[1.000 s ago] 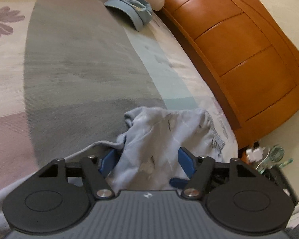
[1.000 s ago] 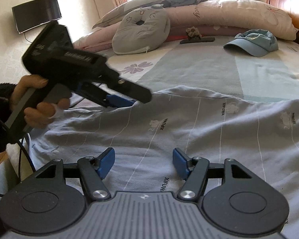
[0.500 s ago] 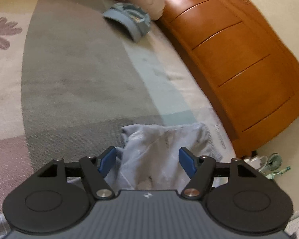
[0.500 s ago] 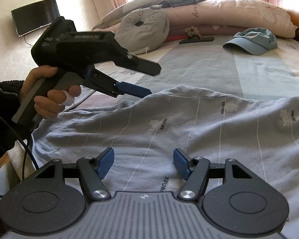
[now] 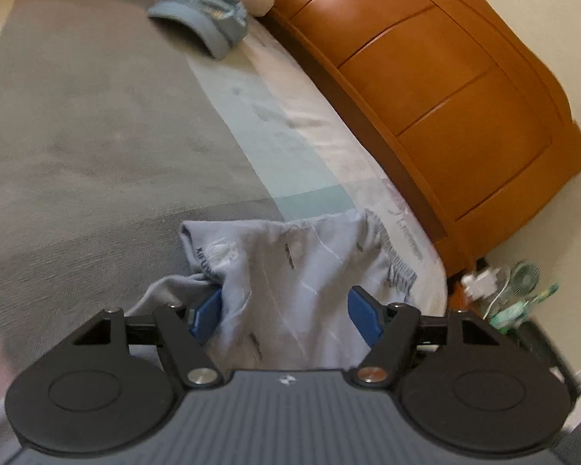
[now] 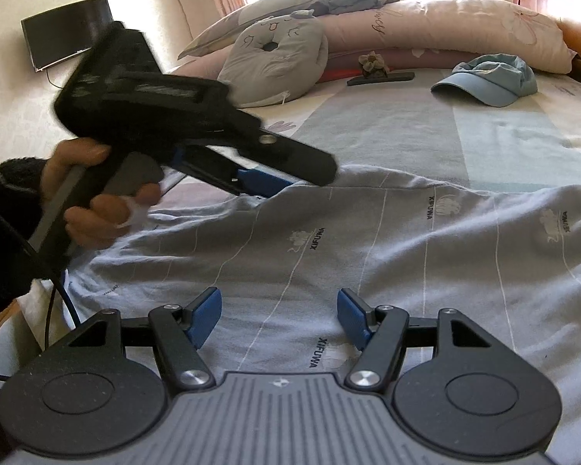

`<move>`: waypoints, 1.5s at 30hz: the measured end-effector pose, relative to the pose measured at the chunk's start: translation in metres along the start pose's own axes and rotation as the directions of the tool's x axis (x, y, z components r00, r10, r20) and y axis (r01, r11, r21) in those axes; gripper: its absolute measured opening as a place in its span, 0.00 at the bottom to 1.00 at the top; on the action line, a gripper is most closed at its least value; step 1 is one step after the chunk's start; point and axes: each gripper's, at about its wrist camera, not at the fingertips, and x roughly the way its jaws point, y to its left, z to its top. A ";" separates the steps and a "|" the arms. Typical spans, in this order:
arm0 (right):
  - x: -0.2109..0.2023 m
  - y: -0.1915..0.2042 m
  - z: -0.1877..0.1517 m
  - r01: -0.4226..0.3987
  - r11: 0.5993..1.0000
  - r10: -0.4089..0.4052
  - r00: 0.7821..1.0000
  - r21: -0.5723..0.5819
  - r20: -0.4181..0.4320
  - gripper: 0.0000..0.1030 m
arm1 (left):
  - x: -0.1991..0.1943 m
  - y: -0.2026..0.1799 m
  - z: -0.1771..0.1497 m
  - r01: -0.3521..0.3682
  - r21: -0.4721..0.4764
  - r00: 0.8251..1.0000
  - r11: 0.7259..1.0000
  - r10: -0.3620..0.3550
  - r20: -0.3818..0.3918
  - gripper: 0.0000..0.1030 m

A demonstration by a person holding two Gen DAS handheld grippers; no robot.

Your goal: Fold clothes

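Pale grey-blue garment [image 6: 368, 240] with thin white lines, light-blue cap [image 6: 488, 79], orange-brown wooden headboard [image 5: 426, 89].

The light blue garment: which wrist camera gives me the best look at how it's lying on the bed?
The right wrist view. There the light blue garment spreads wide across the bed, with its stripes and logos readable and the left gripper at its far edge. The left wrist view shows only a bunched end between that gripper's open jaws.
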 end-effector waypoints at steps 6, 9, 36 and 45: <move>-0.003 0.001 0.000 0.014 1.000 -0.014 1.000 0.001 -0.002 0.69 | 0.017 0.022 0.027 0.081 -0.116 0.997 0.990 -0.078 0.030 0.68; -0.005 0.000 -0.001 0.016 1.000 -0.016 1.000 0.009 0.003 0.69 | 0.022 0.033 0.045 0.081 -0.143 0.996 0.986 -0.076 0.037 0.68; -0.041 -0.106 0.007 0.468 0.883 -0.468 0.881 0.015 0.064 0.64 | 0.028 -0.006 0.007 -0.203 0.120 0.978 0.972 0.196 0.067 0.65; -0.056 -0.058 0.003 0.385 0.920 -0.384 0.923 -0.071 0.030 0.69 | 0.014 -0.073 -0.019 -0.344 0.385 0.936 0.856 0.344 0.071 0.68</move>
